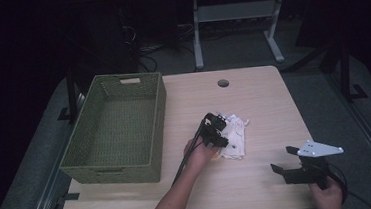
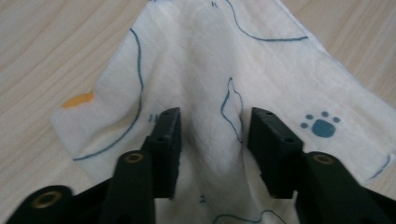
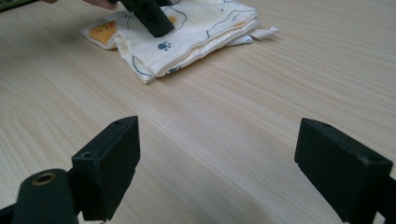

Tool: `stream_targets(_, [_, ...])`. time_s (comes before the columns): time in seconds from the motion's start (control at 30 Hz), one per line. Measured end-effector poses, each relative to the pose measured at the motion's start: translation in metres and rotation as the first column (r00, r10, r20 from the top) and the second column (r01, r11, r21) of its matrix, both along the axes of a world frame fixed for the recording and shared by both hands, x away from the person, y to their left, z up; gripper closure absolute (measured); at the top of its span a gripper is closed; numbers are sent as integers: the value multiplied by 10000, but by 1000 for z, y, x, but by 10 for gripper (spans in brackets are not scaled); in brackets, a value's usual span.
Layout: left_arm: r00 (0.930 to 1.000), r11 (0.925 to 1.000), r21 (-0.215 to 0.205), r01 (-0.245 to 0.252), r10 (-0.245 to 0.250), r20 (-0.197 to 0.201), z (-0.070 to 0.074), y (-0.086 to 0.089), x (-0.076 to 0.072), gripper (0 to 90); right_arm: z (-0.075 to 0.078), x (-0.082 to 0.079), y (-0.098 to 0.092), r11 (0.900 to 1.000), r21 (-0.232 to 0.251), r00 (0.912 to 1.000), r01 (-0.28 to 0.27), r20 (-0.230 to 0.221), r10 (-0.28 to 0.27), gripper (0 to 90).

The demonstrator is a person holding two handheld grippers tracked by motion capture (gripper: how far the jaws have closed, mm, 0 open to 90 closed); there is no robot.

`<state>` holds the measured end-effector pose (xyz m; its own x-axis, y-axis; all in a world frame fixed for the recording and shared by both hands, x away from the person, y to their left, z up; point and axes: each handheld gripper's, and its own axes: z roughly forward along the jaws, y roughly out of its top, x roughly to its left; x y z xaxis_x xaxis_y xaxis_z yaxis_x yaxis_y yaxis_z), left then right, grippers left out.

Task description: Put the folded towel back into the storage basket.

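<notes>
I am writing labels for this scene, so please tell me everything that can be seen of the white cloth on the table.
The cloth is a thin, soft-looking white fabric, folded in layers, printed with blue outlines, a blue paw mark and orange-yellow patches. It lies flat near the middle of the wooden table, right of the green basket and apart from it. The left gripper is down on it, a raised fold between its jaws; whether the pads press it yet cannot be told.

The left gripper (image 1: 219, 130) covers part of the folded printed cloth (image 1: 235, 135) in the high view, where the cloth's drawings are too small to read.
</notes>
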<state>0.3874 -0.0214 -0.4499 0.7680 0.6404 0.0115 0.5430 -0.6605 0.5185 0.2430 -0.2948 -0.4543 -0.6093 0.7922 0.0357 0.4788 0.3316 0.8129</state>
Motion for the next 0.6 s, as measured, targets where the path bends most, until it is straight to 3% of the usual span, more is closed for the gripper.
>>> stream_targets(0.2, [9995,9996,111,248,-246,-221,2,5,-3,722,0,-1,3,9999,-95,9999,-102,21,102,138])
stream_targets(0.37, [9982,9995,-31,318,-319,-510,3,13,-6,786,-1,0,2,9999,-115,9999,-101,-8,101,138])
stream_targets(0.6, [9864,9957,-851,378,-508,-1566,6,31,-7,810,-1,-2,4,9999,-118,9999,-111,-11,111,138])
